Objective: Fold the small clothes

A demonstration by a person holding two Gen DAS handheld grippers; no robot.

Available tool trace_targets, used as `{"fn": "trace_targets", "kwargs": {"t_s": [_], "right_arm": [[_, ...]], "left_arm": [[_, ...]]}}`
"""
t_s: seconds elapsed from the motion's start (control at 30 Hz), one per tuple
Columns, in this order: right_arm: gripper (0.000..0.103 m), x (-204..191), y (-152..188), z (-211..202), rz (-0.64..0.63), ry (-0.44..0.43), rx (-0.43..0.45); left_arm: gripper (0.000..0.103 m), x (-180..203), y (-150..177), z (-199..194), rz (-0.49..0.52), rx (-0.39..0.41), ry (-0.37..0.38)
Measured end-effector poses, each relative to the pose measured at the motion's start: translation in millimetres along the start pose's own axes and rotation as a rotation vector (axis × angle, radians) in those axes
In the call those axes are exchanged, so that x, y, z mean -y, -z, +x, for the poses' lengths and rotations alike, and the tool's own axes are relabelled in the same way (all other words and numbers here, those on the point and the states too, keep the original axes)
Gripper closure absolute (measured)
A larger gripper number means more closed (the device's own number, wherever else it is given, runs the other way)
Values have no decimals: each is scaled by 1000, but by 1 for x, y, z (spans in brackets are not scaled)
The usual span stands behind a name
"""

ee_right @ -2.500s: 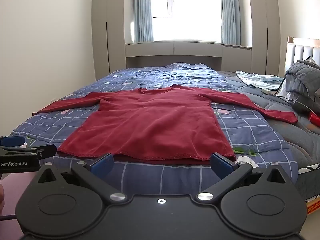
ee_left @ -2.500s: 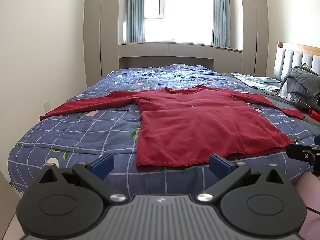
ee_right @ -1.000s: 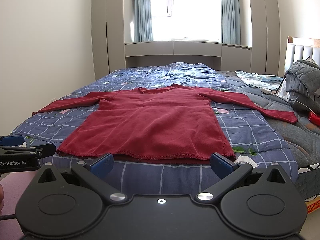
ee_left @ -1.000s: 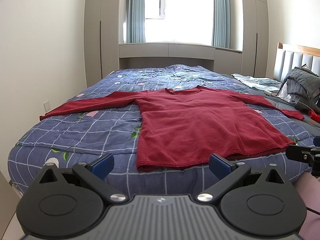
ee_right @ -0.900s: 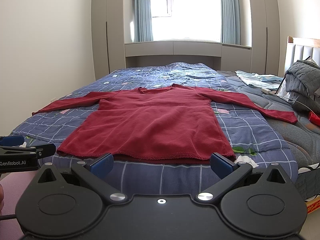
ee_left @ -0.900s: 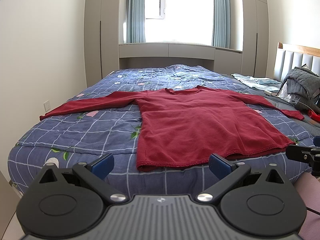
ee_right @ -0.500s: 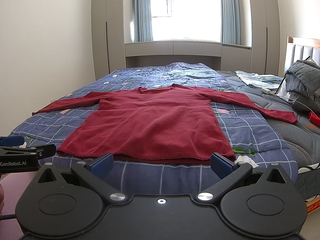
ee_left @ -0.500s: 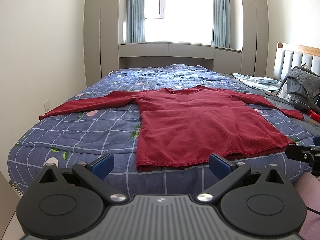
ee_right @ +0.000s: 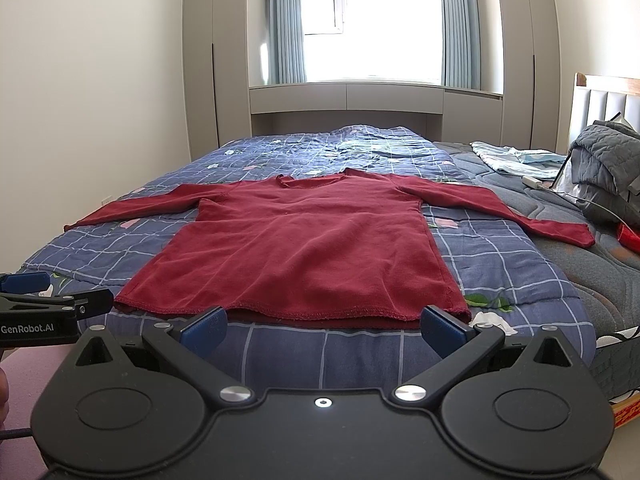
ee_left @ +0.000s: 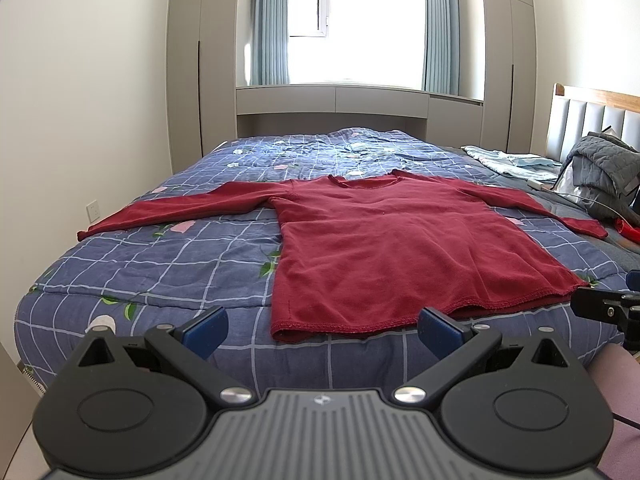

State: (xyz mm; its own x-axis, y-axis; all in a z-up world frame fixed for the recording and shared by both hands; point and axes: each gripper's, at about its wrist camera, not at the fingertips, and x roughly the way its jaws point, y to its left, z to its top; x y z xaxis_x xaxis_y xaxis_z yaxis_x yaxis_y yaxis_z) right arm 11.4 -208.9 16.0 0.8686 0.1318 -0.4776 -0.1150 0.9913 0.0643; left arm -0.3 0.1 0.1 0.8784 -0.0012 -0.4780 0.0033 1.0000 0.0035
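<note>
Both grippers (ee_left: pixel 322 326) (ee_right: pixel 322 326) wide apart, empty, red top (ee_left: pixel 392 240) flat on bed (ee_left: pixel 160 264), grey quilt (ee_right: pixel 604 160) rt

Bed (ee_left: pixel 120 276): covered by a blue checked quilt (ee_left: pixel 168 256) with flower and leaf print; padded grey headboard (ee_left: pixel 592 128) at right.

On the quilt: red long-sleeved top (ee_left: pixel 400 248), flat, neck toward the window, both sleeves spread out sideways, hem near the bed's near edge.

On the right part, grey bedding (ee_right: pixel 568 256): folded pale blue cloth (ee_right: pixel 516 160), heaped grey quilted blanket (ee_right: pixel 608 160), white cable (ee_right: pixel 592 204), small red item (ee_right: pixel 628 236), partly cut off.
</note>
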Motion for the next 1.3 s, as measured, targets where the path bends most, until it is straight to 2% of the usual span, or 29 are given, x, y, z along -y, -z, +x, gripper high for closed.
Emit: {"fn": "trace_targets", "kwargs": {"t_s": [0.67, 0.83, 0.93, 1.07, 1.3], "right_arm": [[0, 1, 1, 1, 1, 0, -2], [0, 3, 0, 3, 15, -8, -13], [0, 9, -6, 11, 18, 0, -16], [0, 20, -21, 30, 31, 27, -23], [0, 49, -63, 76, 59, 116, -49]], "left_arm": [[0, 0, 0, 0, 1, -5, 0], [0, 0, -2, 7, 6, -26, 18], [0, 1, -10, 22, 25, -50, 43], [0, 10, -32, 43, 68, -70, 36], [0, 26, -88, 94, 41, -95, 21]]}}
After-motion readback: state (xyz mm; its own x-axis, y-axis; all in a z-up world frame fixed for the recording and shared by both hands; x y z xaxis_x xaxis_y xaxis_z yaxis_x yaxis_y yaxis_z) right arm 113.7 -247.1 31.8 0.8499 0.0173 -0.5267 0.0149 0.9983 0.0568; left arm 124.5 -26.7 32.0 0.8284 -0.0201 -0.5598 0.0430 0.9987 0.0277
